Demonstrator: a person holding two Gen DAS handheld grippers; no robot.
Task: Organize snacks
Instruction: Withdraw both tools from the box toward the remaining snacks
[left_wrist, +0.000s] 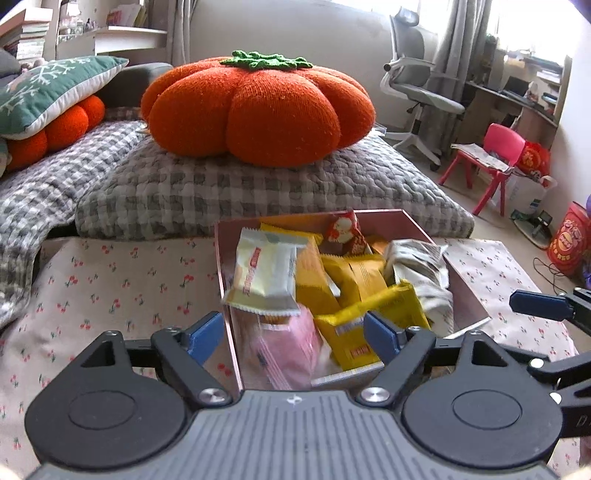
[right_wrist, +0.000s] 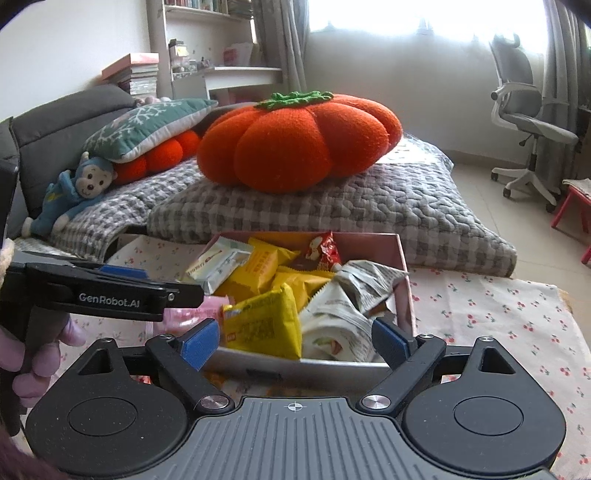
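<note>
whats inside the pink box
The pink box holds yellow packets, a white packet, a red packet, grey-printed packets and a pink packet. Anything beneath them is covered.

A cloth (left_wrist: 122, 280) with little red cherries covers the table. A pink box (left_wrist: 467, 291) sits on the cloth, close to the far edge. The box is full of snack packs. At the far edge of the table, a grey checked quilt (left_wrist: 229, 192) lies folded on the bed. A big orange pumpkin pillow (left_wrist: 258, 107) sits on top of the quilt. Near the left side of the bed, a green pillow (right_wrist: 147, 125) rests on a smaller orange one (right_wrist: 162, 155). A blue toy monkey (right_wrist: 74, 195) lies on the quilt beside them.
</note>
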